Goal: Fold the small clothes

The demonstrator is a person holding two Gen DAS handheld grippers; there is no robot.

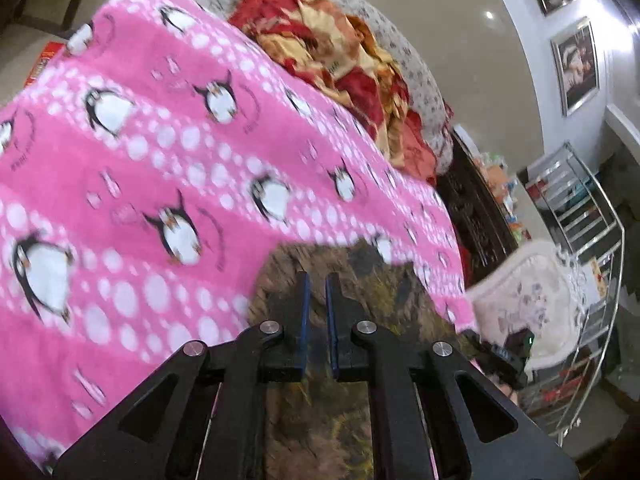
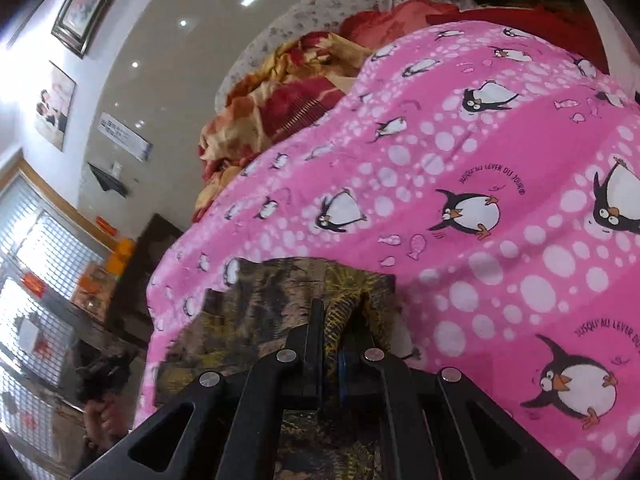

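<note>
While right tool (image 2: 338,320) pinches camouflage garment (image 2: 272,292), left tool (image 1: 316,284) gapes.

Pink penguin blanket (image 2: 460,208): soft, matt fleece-like cloth, filling the centre of both views; camouflage garment (image 2: 288,292): matt printed woven cloth in brown, olive and yellow, lower centre. Red-and-gold bedding (image 1: 352,64), upper centre: cloth with a slight sheen; floor (image 1: 460,20): smooth glossy tile reflecting lights. Left gripper (image 1: 316,280) and right gripper (image 2: 340,312): matt black plastic with bright metal pivot pins; rack (image 1: 592,240), right edge: shiny chromed metal.
</note>
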